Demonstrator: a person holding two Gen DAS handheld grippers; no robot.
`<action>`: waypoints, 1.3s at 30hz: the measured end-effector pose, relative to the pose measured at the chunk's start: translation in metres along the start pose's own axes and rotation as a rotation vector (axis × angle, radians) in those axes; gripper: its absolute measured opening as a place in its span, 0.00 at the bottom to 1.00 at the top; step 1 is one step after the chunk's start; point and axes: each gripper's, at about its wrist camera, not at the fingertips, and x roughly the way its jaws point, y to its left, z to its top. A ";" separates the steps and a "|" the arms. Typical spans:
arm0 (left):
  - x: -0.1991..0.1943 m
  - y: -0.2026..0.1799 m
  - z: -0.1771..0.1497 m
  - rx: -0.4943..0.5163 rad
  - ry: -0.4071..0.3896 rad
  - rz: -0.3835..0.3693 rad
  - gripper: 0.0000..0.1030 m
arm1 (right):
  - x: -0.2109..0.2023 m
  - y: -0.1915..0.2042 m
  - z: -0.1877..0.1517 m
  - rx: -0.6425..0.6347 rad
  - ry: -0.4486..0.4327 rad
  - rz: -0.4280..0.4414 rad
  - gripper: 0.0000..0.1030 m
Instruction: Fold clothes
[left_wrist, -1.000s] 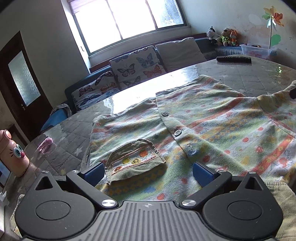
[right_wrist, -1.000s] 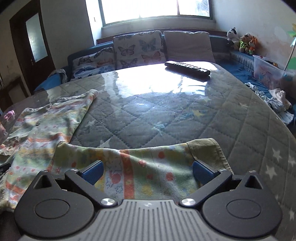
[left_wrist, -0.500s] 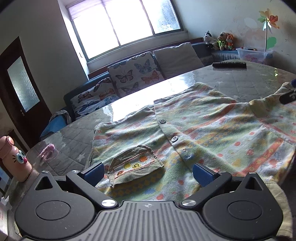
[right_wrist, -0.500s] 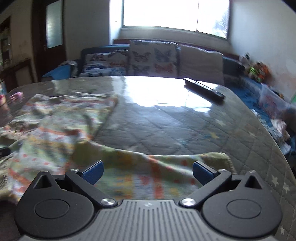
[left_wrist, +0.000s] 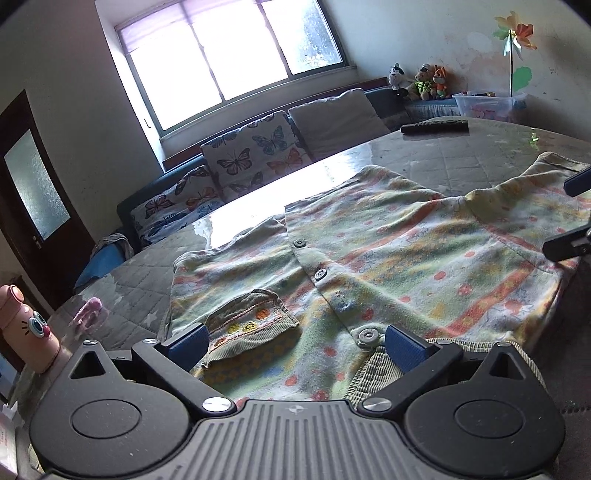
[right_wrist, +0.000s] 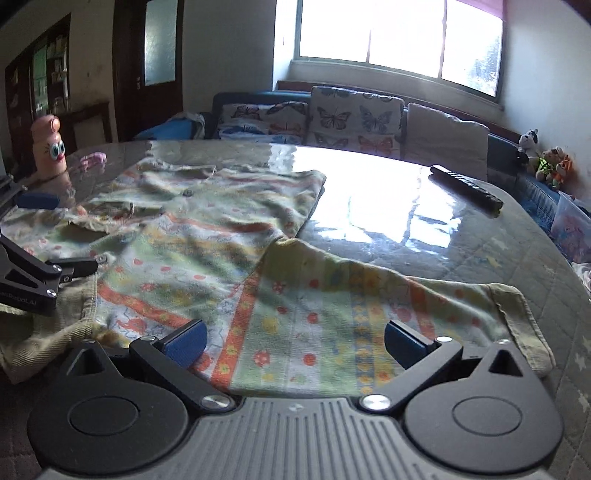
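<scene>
A small patterned button-up shirt (left_wrist: 388, 251) with a corduroy pocket (left_wrist: 247, 328) lies spread on the quilted table (left_wrist: 140, 295). In the right wrist view the same shirt (right_wrist: 207, 236) stretches left, and its sleeve (right_wrist: 369, 306) runs right toward a corduroy cuff (right_wrist: 524, 325). My left gripper (left_wrist: 293, 341) is open low over the shirt's near hem, with the pocket and a snap between its blue pads. My right gripper (right_wrist: 293, 338) is open over the sleeve, nothing held. The left gripper's fingers (right_wrist: 48, 273) show at the left edge of the right wrist view.
A pink cartoon bottle (left_wrist: 27, 328) and a small pink object (left_wrist: 88, 314) stand at the table's left. A dark remote (right_wrist: 465, 190) lies at the far right side. Beyond the table is a sofa with butterfly cushions (left_wrist: 255, 155); a plastic box (left_wrist: 487, 105) sits right.
My right gripper has swung left, so the shirt's body and the other gripper now come into its view. My left gripper has tilted up and drawn back a little along the hem.
</scene>
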 end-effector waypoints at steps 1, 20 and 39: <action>-0.001 0.001 0.000 -0.003 -0.001 0.000 1.00 | -0.002 -0.005 0.000 0.011 -0.005 -0.013 1.00; -0.006 0.016 0.004 -0.056 0.007 0.033 1.00 | 0.004 -0.108 -0.011 0.206 0.005 -0.307 0.98; -0.010 0.021 0.001 -0.081 0.016 0.051 1.00 | 0.006 -0.126 -0.018 0.265 0.032 -0.312 0.76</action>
